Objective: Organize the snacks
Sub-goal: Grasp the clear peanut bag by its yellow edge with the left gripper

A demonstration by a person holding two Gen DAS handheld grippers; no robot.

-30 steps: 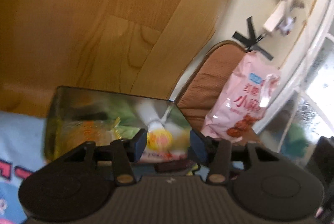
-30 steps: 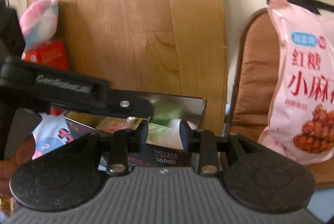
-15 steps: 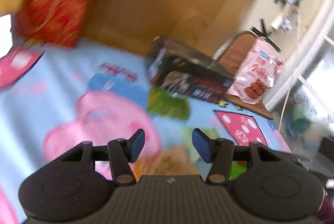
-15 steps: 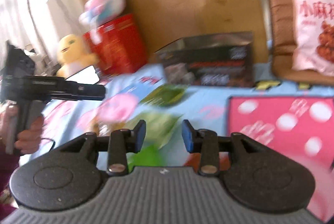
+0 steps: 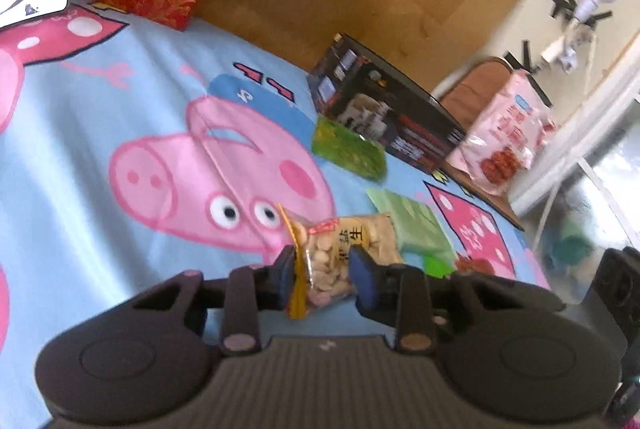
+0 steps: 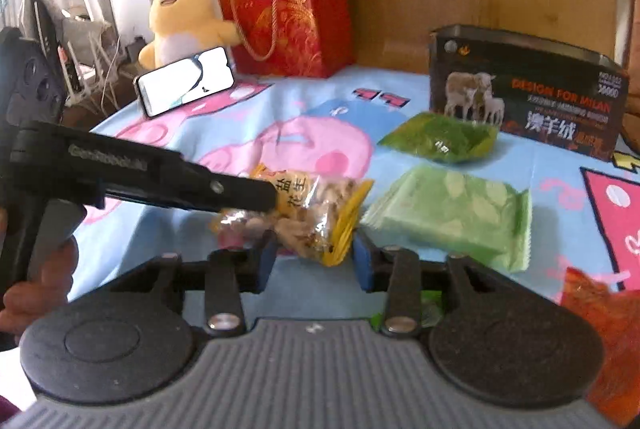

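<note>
A clear bag of peanuts [image 5: 340,245] with a yellow edge lies on the cartoon bedsheet [image 5: 80,149]. My left gripper [image 5: 325,275] is closing on it, and both blue pads touch its near end. In the right wrist view the left gripper [image 6: 268,195] reaches in from the left onto the peanut bag [image 6: 304,205]. My right gripper [image 6: 312,261] is closing too; the bag's yellow end sits between its fingers, apart from the pads. A pale green packet [image 6: 444,217] and a dark green packet [image 6: 440,137] lie to the right. An orange-red packet [image 6: 600,313] is at the right edge.
A black box [image 6: 520,97] stands against the wooden headboard. A red gift bag [image 6: 288,13], a yellow plush toy [image 6: 180,13] and a lit phone [image 6: 184,81] are at the back left. A pink snack bag [image 5: 504,133] leans on a brown chair.
Both grippers drew back from the black box to low over the sheet. The left jaws narrowed onto the peanut bag, whose other end now lies between the right fingers.
</note>
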